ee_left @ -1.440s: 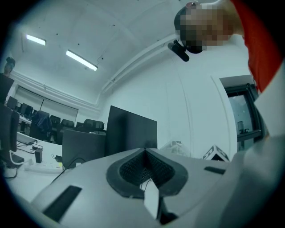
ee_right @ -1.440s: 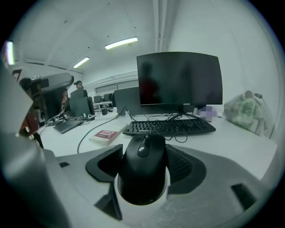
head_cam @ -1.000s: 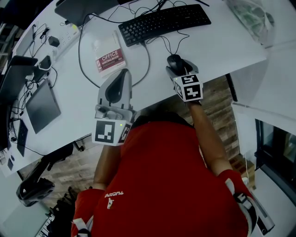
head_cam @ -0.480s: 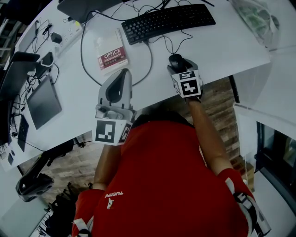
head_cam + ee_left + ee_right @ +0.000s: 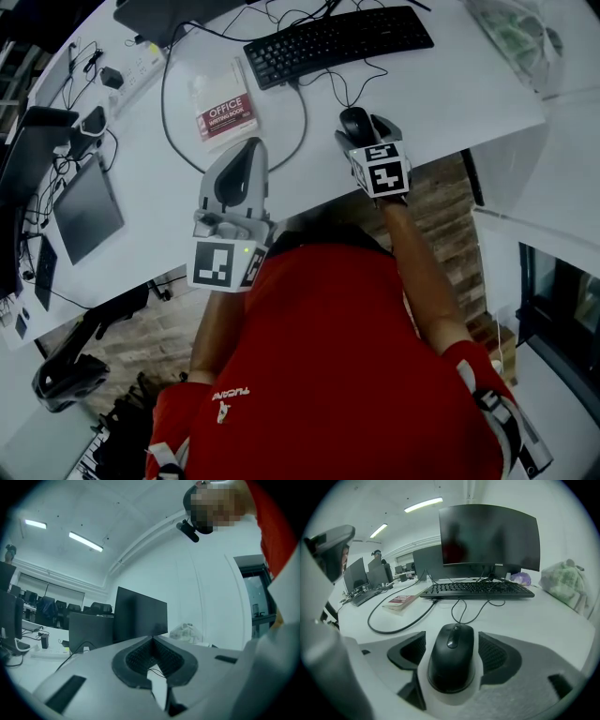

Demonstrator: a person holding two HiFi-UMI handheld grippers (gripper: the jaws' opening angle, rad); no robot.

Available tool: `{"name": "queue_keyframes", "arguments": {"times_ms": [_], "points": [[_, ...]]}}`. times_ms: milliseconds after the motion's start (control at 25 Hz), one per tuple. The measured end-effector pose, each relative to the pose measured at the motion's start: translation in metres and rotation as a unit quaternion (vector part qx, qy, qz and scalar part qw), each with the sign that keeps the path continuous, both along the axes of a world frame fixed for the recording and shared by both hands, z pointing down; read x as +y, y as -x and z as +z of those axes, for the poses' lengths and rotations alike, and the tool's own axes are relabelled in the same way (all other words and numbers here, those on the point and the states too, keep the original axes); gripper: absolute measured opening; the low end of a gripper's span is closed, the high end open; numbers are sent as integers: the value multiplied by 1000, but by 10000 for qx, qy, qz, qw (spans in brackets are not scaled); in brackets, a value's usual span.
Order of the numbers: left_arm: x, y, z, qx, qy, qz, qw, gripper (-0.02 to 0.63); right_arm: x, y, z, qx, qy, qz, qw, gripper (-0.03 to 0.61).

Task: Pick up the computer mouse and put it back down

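My right claw (image 5: 453, 645) is opening around the mouse (image 5: 451, 667) on the table (image 5: 543, 616) (pads clear); I'd back straight out. Left claw (image 5: 151, 641) closed, empty.

The right claw (image 5: 451, 638) is opening; it stands wider about the mouse (image 5: 451, 663) than before.

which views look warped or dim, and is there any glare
Right gripper view: heavy fisheye, black corners, the keyboard bows, the mouse is sharp. Left gripper view: same fisheye, bluish cast, ceiling lights bright without flare. Head view: milder bend, the desk edge curves, even light.
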State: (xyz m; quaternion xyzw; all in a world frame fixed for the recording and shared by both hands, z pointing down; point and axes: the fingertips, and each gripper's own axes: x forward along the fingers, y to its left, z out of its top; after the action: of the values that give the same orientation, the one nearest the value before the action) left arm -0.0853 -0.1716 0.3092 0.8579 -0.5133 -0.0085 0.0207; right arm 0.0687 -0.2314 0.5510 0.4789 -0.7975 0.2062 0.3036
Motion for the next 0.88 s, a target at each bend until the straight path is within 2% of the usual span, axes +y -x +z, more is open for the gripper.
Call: {"name": "queue_keyframes", "arguments": {"times_ms": [200, 400, 600, 880], "points": [[0, -1, -2, 57, -27, 72, 10000, 9, -2, -1, -40, -221, -430, 13, 9988, 345], [-4, -1, -8, 95, -111, 138, 9998, 9, -1, 2, -107, -620, -1098, -54, 9920, 294], [-5, -2, -18, 146, -235, 217, 9994, 9, 13, 10, -175, -1050, -1807, -219, 9777, 209], [0, -6, -33, 213, -353, 424, 9983, 9, 43, 31, -244, -1637, -2640, -504, 9492, 84]]}}
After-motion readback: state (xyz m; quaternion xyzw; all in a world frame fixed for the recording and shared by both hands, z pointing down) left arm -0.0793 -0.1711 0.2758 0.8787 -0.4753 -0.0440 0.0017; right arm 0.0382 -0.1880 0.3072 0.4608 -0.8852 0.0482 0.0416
